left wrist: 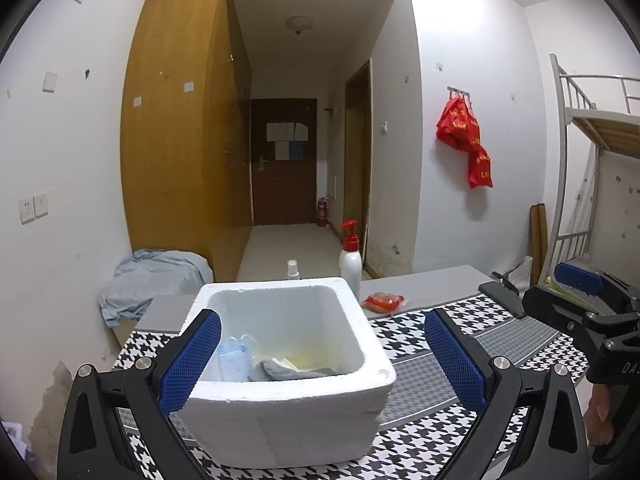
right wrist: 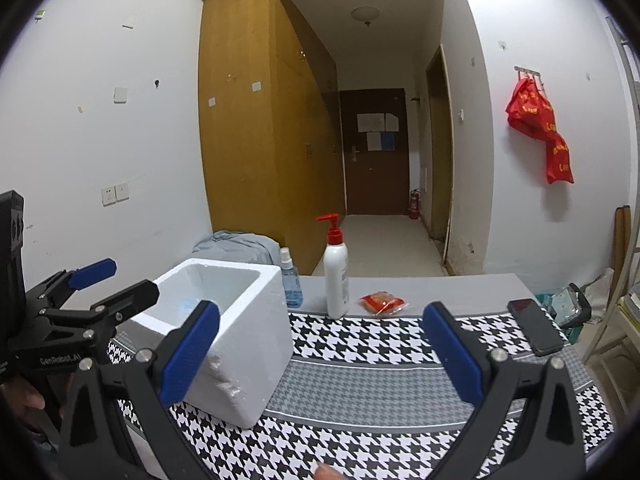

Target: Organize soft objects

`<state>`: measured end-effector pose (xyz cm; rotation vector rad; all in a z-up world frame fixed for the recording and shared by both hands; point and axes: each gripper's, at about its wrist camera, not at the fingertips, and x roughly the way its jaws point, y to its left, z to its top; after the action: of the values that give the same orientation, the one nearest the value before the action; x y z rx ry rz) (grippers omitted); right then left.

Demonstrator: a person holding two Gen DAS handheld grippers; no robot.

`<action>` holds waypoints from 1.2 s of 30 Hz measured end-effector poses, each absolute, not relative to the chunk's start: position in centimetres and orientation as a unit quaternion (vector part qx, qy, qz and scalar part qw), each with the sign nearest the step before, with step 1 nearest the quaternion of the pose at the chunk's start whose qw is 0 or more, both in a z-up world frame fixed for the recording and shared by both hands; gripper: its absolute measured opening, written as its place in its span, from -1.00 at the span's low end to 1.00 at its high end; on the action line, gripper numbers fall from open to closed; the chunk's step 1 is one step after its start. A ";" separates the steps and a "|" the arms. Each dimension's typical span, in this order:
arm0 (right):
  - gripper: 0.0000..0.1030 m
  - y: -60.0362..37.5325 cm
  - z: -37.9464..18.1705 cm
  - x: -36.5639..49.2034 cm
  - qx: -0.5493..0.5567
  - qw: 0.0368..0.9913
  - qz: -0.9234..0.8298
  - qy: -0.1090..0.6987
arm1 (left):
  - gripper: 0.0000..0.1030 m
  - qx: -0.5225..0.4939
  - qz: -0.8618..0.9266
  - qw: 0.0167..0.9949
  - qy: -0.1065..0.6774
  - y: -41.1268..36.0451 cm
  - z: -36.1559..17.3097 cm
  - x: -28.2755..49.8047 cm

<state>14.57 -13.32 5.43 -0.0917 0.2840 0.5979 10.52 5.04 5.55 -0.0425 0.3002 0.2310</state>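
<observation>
Between my left fingers (left wrist: 192, 360), which stand wide apart and hold nothing, sits the white foam box (left wrist: 304, 408) on the houndstooth cloth (left wrist: 420, 336); my left-hand pad overlaps the box's near left rim, though whether it touches I cannot tell. Down inside lie the soft things: a pale blue face mask (left wrist: 236, 360) against the left wall and a grey cloth (left wrist: 280, 372) beside it on the floor of the box, with something pale and yellowish behind that I cannot name. My right gripper (right wrist: 320, 356) is spread open too and empty, hovering over bare cloth to the right of the box, with nothing soft between its pads.

I judge most of the sorting done, so the step in hand is to find what is left and carry it over. Beyond the box, a small red packet (right wrist: 382, 302) lies on the grey strip beside the white pump bottle (right wrist: 336, 276). If it counts as soft, my right gripper is nearer. I would come in low from the right, close gently on the packet's middle so it doesn't slide, and steer wide of the bottle and the dark phone (right wrist: 534, 326). Further left, a blue spray bottle (right wrist: 290, 280) stands behind the box.
</observation>
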 end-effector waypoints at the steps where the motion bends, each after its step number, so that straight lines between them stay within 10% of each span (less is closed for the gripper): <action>1: 0.99 -13.5 5.4 14.5 -0.043 0.946 0.292 0.138 | 0.98 -0.021 0.114 0.982 0.146 4.9 5.6 10.3; 36: 0.99 -16.6 1.2 8.8 -0.040 0.951 0.290 0.102 | 0.98 -0.048 0.130 0.987 0.083 1.4 2.9 4.8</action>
<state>8.76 -16.56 1.19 -0.0803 0.2084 0.5899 4.80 1.35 2.91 -0.0972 0.1676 0.2617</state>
